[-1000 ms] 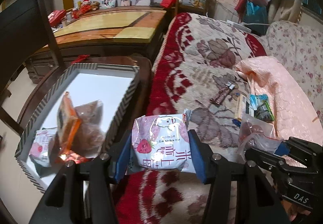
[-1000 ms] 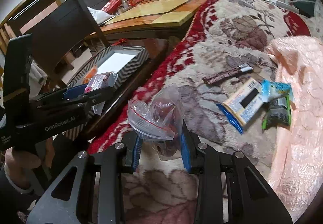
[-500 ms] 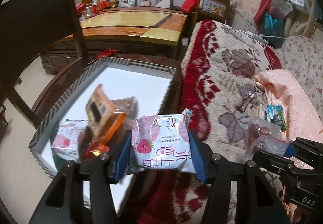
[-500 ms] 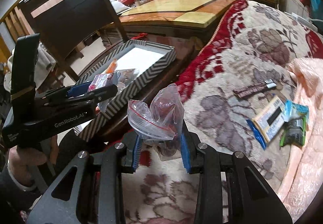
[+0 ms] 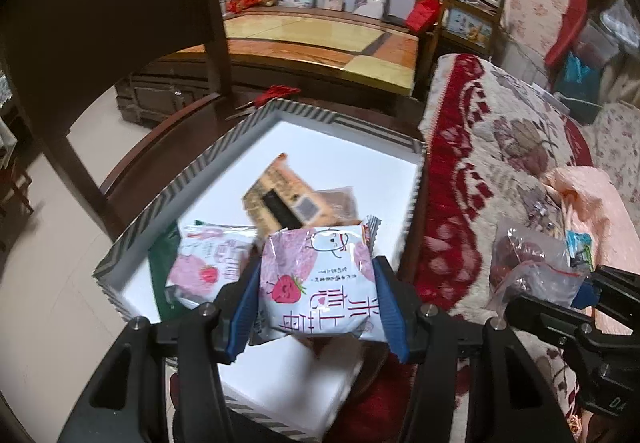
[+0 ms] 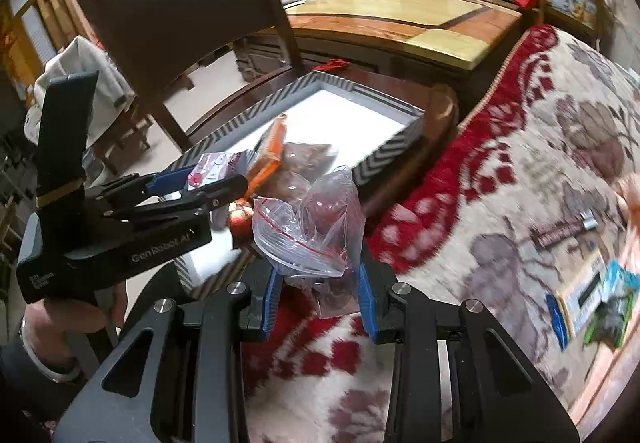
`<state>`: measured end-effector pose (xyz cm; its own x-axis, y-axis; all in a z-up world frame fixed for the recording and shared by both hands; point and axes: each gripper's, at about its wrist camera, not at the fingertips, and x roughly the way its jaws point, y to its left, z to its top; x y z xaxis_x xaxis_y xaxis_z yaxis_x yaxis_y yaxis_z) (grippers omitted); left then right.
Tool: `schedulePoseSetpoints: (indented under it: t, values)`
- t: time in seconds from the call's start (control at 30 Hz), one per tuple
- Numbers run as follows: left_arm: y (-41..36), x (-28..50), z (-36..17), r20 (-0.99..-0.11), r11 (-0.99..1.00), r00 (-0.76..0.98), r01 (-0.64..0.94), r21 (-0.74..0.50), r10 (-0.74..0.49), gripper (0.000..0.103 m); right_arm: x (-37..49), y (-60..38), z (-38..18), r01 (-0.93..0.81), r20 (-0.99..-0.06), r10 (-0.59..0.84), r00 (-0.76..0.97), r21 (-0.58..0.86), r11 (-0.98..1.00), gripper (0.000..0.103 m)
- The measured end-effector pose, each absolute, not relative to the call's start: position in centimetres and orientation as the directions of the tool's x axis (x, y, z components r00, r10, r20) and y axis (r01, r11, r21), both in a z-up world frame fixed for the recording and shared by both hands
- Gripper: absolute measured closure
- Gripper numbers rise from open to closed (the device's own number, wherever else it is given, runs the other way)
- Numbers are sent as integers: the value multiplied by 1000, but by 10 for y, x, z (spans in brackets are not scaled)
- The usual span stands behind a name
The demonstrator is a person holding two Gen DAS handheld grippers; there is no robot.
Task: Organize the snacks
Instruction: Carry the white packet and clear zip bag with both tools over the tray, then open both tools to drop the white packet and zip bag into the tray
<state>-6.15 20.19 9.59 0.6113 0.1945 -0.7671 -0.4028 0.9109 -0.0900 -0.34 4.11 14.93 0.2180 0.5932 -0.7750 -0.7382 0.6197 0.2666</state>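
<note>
My left gripper (image 5: 316, 307) is shut on a pink-and-white strawberry snack pack (image 5: 316, 283) and holds it above the near end of the striped white tray (image 5: 224, 147). In the tray lie a second pink strawberry pack (image 5: 200, 267), an orange pack (image 5: 280, 199), a brown bagged snack (image 5: 340, 203) and a green pack (image 5: 160, 271). My right gripper (image 6: 320, 295) is shut on a clear zip bag of reddish snacks (image 6: 316, 227), held over the sofa blanket beside the tray (image 6: 384, 155). The left gripper also shows in the right wrist view (image 6: 200, 183).
The tray rests on a dark wooden chair (image 5: 132, 171) next to the red floral blanket (image 5: 480, 163). A chocolate bar (image 6: 560, 231), a white-blue pack (image 6: 580, 295) and a green pack (image 6: 612, 315) lie on the blanket. A low wooden table (image 5: 320, 39) stands behind.
My left gripper has carried the strawberry pack leftward from the blanket to over the tray. My right gripper has followed toward the tray with the zip bag.
</note>
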Motion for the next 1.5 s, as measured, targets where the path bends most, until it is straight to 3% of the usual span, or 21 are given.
schedulePoseSetpoints:
  t: [0.5,1.23,1.5]
  values:
    - [250,-71,83,-783,862,573,-498,-98,241,46,5,104,139,-781,-790,593,154,270,563,71]
    - [264,-54,68,-802,856,538,-513,-68,259,46,35,167,106,-792,-832,540,127,243,560,71]
    - [264,-50,65,-810,849,515,-527,-42,280,39,37,161,104,-771,-830,547,107,278,573,68]
